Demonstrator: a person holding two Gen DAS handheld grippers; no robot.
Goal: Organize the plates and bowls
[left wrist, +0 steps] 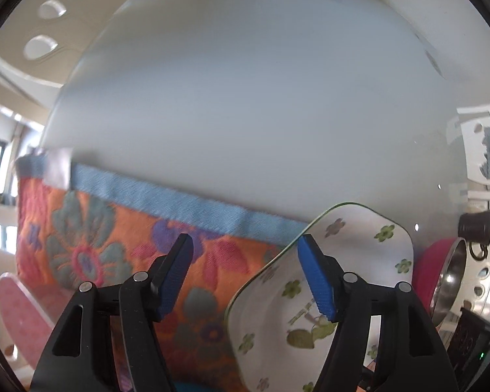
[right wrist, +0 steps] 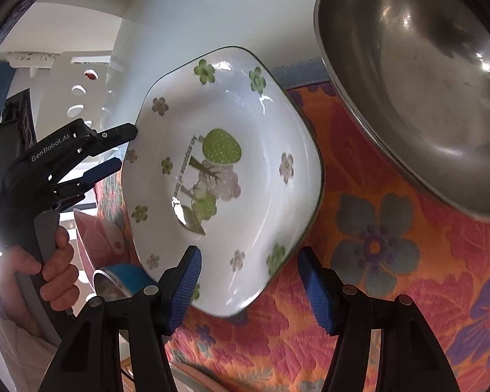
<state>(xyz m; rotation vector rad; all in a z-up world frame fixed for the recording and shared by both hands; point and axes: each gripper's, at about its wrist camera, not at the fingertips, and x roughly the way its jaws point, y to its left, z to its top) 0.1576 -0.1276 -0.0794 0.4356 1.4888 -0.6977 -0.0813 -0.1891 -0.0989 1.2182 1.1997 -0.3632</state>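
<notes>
the flowered plate fills the middle of the right wrist view, tilted on the floral cloth. the right claw gapes open around its lower edge; the left claw is open too. a steel bowl sits upper right.

Home: floral tablecloth, dishes.

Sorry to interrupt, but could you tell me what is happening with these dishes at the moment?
A person holds a claw in each hand and is sorting dishes on a floral cloth. Both the left claw and the right claw are open and grip nothing. A square floral plate lies in front of the right claw, with the left claw at its edge. A steel bowl sits to the plate's right, and a large white plate fills the left view.
</notes>
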